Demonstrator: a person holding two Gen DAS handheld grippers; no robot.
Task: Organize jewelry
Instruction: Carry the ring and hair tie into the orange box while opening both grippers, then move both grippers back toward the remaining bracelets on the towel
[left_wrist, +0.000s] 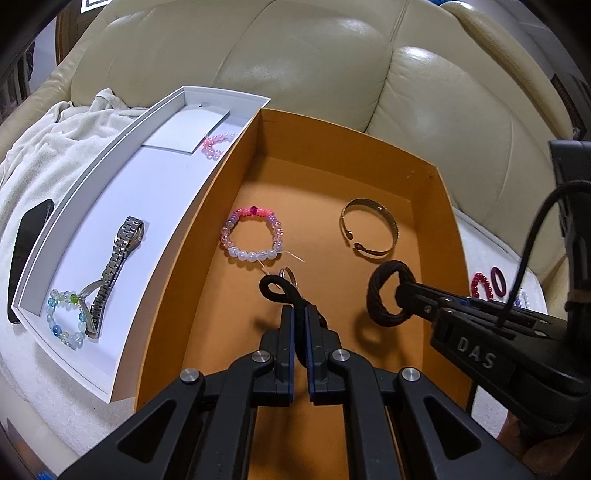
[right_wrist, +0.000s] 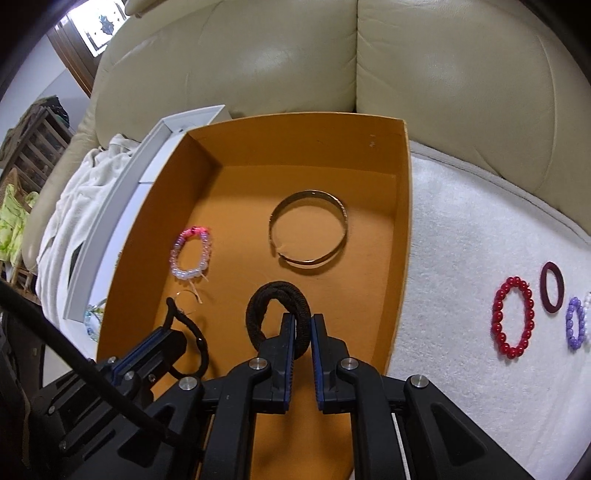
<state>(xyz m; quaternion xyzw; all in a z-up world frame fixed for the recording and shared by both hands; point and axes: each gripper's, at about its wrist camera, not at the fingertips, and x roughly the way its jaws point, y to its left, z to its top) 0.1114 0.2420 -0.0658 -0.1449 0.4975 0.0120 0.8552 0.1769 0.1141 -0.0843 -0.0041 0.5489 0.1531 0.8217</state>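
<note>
My left gripper (left_wrist: 300, 314) is shut on a thin black hair tie (left_wrist: 275, 290) and holds it over the orange box (left_wrist: 436, 206). My right gripper (right_wrist: 303, 325) is shut on a thick dark braided hair tie (right_wrist: 273, 295), also over the orange box (right_wrist: 402, 221); it shows in the left wrist view (left_wrist: 388, 295) too. In the box lie a pink-and-white bead bracelet (left_wrist: 253, 236), a metal cuff bangle (left_wrist: 369, 229) and a small ring (left_wrist: 287, 275). The white tray (left_wrist: 88, 184) holds a watch (left_wrist: 114, 266), a blue-green bead bracelet (left_wrist: 66, 319) and a pink bead bracelet (left_wrist: 216, 146).
On the white towel (right_wrist: 461, 258) right of the box lie a red bead bracelet (right_wrist: 513, 317), a maroon ring-shaped band (right_wrist: 552, 288) and a purple bead bracelet (right_wrist: 576, 325). A black phone (left_wrist: 29, 236) lies left of the tray. A cream leather sofa back (left_wrist: 295, 55) rises behind.
</note>
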